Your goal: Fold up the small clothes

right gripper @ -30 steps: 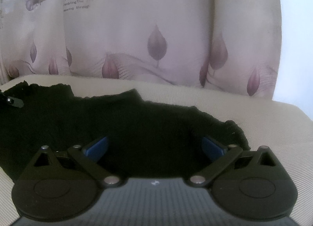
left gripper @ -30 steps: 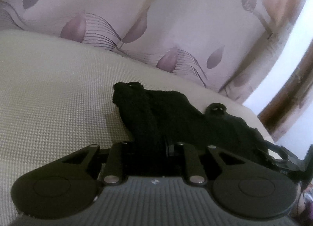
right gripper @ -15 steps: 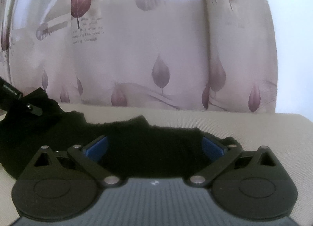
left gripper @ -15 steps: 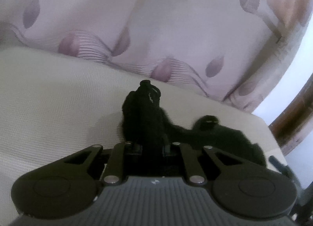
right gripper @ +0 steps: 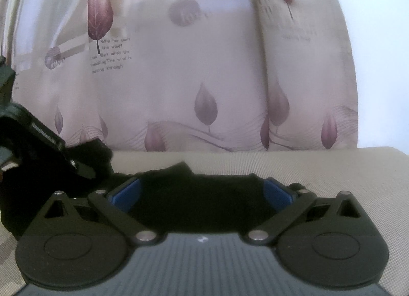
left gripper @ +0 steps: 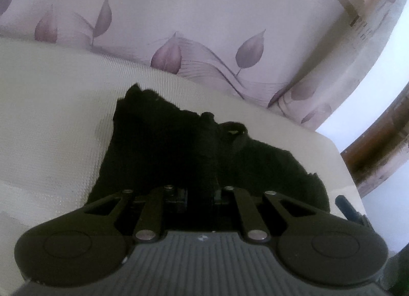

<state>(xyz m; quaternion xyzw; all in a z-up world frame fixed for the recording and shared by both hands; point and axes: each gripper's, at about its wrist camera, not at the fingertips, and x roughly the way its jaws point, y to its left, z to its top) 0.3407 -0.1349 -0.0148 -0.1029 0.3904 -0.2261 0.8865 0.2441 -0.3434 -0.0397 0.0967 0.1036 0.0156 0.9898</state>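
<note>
A small black garment [left gripper: 179, 152] lies bunched on a beige textured surface [left gripper: 51, 96]. My left gripper [left gripper: 200, 193] is shut on a fold of the black garment, which rises between the fingers. In the right wrist view the garment [right gripper: 202, 201] lies flat between the blue pads [right gripper: 126, 192] of my right gripper [right gripper: 202, 193], which is open wide and holds nothing. The left gripper's body [right gripper: 48, 142] shows at that view's left edge, over the garment's raised end.
A pale curtain with purple leaf prints [left gripper: 204, 27] hangs close behind the surface, also in the right wrist view [right gripper: 204, 78]. A bright window and a brown wooden frame [left gripper: 378, 142] are at the right. The surface's right edge [left gripper: 342, 168] is near the garment.
The left gripper, still shut on the garment, has lowered and spread the cloth forward. The right gripper has tilted up and moved closer to the left gripper, staying open.
</note>
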